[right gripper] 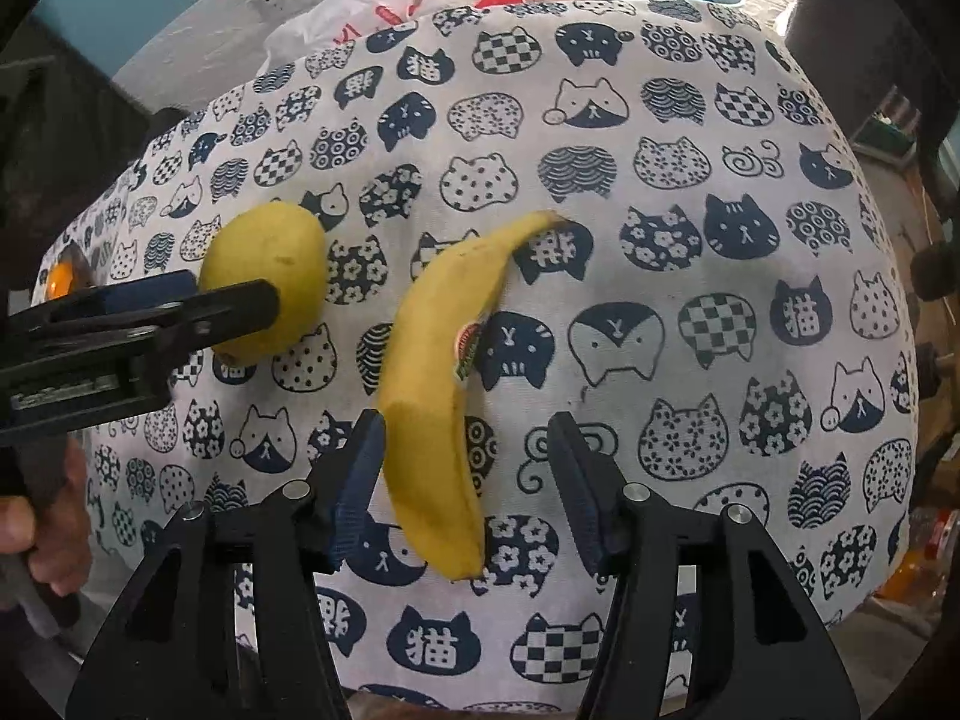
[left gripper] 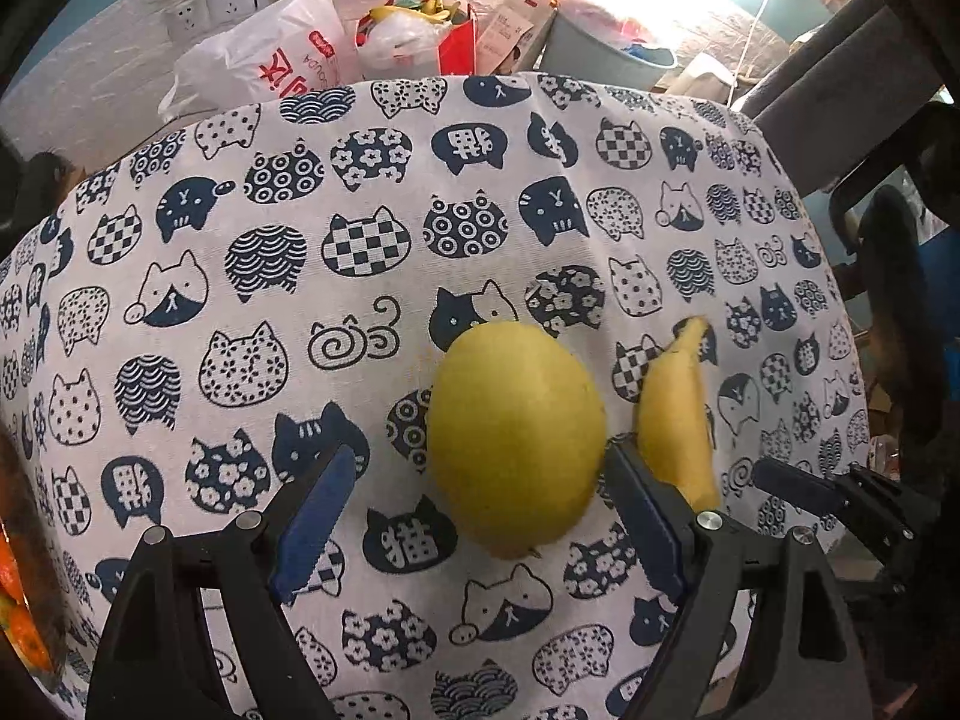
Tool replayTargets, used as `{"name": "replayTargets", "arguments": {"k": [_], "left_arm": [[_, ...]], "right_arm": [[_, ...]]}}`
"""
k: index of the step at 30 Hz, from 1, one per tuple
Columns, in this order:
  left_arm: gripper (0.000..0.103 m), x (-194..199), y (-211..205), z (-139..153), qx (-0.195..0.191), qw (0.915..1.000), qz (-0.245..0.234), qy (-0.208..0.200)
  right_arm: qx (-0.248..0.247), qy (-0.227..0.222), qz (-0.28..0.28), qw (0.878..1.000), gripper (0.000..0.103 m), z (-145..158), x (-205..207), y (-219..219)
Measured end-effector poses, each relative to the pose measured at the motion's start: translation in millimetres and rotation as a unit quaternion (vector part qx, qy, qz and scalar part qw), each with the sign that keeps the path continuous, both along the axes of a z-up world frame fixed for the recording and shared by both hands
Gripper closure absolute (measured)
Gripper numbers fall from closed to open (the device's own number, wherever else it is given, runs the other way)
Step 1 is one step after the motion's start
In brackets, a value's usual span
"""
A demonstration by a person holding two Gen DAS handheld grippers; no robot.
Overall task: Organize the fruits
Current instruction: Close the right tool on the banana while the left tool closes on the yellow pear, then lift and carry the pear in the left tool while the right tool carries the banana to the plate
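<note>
On the counter's cat-print cloth (left gripper: pixel 420 192), the left gripper (left gripper: pixel 480 468) stands with jaws spread around a yellow-green pear (left gripper: pixel 516 438) at lower centre of its view; one pad looks to graze the fruit, the other is clear. In the right wrist view the right gripper (right gripper: pixel 465 444) has jaws parted, straddling the lower end of the banana (right gripper: pixel 432 372) at centre. The two fruits lie just beside each other.
</note>
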State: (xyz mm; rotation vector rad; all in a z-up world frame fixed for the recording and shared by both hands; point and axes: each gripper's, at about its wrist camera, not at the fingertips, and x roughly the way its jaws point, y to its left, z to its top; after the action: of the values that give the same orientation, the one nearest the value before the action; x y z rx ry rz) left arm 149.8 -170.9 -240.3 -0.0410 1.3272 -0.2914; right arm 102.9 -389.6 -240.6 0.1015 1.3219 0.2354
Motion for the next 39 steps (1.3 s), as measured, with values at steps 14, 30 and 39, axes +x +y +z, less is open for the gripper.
{"name": "replayTargets", "arguments": {"k": [14, 30, 39], "left_arm": [[0.037, 7.0, -18.5, -10.3, -0.034, 0.9987, -0.035, 0.012], [0.038, -4.2, 5.2, -1.6, -0.002, 0.9994, -0.033, -0.007], [0.038, -23.6, 39.7, 19.0, 0.009, 0.9993, -0.024, -0.027]], "right_arm": [[-0.008, 0.001, 0.015, 1.000, 0.046, -9.3, 5.9, 23.5], [-0.034, -0.026, 0.025, 0.999, 0.046, -29.4, 26.1, 47.6], [-0.055, -0.039, 0.031, 0.997, 0.066, -27.8, 28.4, 53.0]]}}
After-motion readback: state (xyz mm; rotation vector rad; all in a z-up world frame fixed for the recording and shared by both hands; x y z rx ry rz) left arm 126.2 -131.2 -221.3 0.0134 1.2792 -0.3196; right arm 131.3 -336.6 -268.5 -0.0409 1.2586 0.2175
